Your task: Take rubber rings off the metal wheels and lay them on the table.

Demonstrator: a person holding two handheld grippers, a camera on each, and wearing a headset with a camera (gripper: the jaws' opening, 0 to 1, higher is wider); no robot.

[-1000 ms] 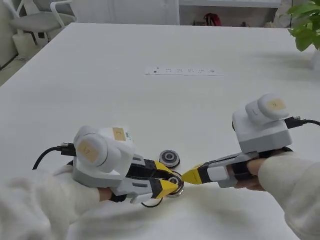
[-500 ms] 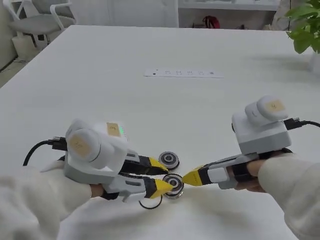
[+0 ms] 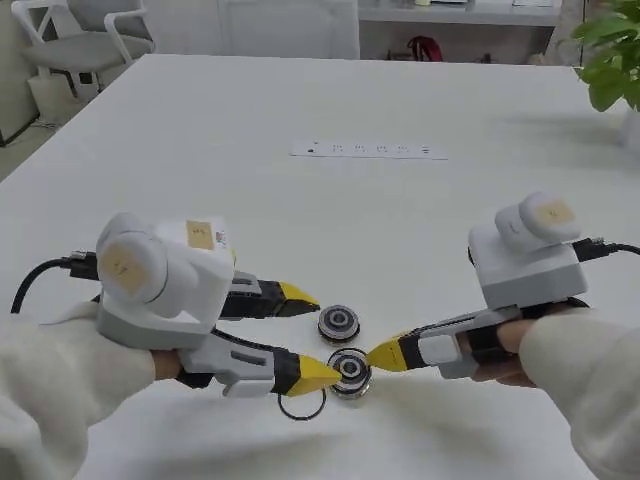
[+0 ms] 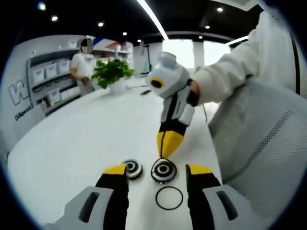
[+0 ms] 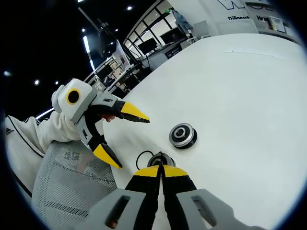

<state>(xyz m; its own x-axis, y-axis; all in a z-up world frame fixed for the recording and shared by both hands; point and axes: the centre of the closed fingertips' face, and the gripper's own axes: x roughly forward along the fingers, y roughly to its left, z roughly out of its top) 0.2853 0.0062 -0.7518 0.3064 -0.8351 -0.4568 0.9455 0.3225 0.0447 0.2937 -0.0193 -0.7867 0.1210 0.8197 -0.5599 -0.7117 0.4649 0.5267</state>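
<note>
Left gripper [image 3: 315,336] is gaping wide, empty, by a loose rubber ring [image 4: 156,198], while right gripper [image 3: 378,355], jaws together, is touching the nearer metal wheel [image 3: 350,368] with its tips.

Probably an office or showroom: long white table [image 3: 400,230], swivel chair [image 3: 75,42], potted plant [image 4: 111,72], wall shelves [image 4: 45,79].

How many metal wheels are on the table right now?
2. One wheel lies between the left gripper and right gripper, beside a loose rubber ring; the other wheel sits just beyond it.
</note>
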